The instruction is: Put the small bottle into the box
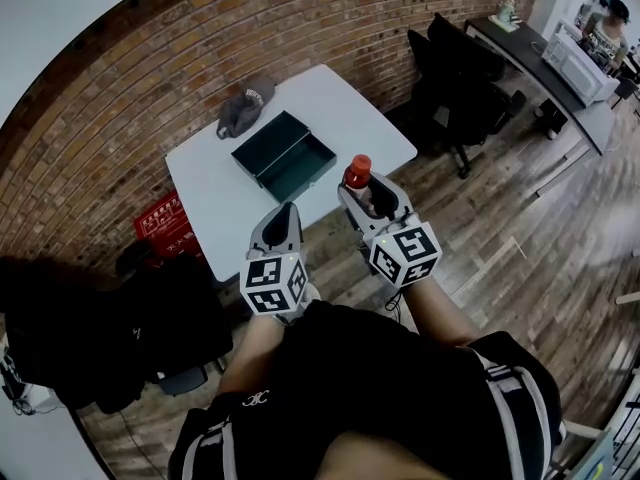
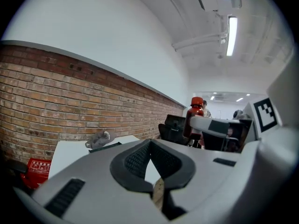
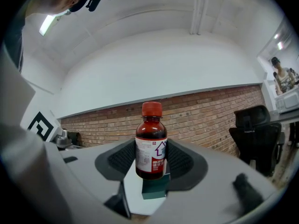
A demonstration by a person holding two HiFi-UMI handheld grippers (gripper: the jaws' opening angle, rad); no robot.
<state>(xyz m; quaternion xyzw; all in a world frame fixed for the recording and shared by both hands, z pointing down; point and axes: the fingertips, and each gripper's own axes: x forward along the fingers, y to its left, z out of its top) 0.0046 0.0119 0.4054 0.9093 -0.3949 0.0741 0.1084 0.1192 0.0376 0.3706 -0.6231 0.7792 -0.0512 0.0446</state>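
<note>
A small brown bottle [image 3: 151,146] with a red cap and a white label stands upright between the jaws of my right gripper [image 3: 151,161], which is shut on it. In the head view the bottle [image 1: 357,174] hangs just off the white table's [image 1: 350,108] front edge, right of the open dark green box [image 1: 285,156]. Below the bottle in the right gripper view a corner of the box [image 3: 154,188] shows. My left gripper [image 1: 285,212] is held beside the right one, over the table's front edge. Its pads [image 2: 140,158] meet at the tip with nothing between them.
A grey cap [image 1: 245,106] lies on the table behind the box. A red crate [image 1: 164,222] sits on the floor at the table's left, by the brick wall. Black office chairs [image 1: 456,76] stand to the right, and a long desk [image 1: 560,68] with a person at it lies beyond.
</note>
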